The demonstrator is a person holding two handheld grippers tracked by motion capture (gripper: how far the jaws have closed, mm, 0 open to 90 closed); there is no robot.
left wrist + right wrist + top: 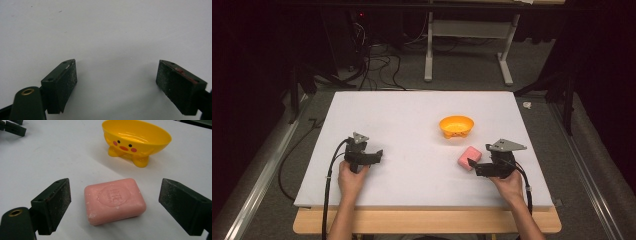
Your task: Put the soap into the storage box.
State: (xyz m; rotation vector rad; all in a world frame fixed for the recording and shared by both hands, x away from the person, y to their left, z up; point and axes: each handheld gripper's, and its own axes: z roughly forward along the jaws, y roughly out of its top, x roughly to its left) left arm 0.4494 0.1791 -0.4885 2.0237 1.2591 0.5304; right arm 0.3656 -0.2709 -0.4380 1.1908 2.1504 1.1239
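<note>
the right gripper (115, 207) has its jaws spread wide apart, one on each side of the pink soap bar (114, 200), with clear gaps to both pads; nothing is clamped. in the high view the right gripper (472, 164) sits low at the near right of the white table (412, 115), its tips right at the soap bar (469, 158). the left gripper (116, 80) is also wide open, holding nothing, over bare table surface, well apart at the near left (379, 154). just beyond the soap stands a yellow bowl (136, 138) on stubby feet, with a painted chick face, upright and close to the bar without touching it. the way between jaws and bar is unobstructed. the bar lies flat, rounded and rectangular, with an oval stamp pressed into its top and pale scuffs at its edges.
</note>
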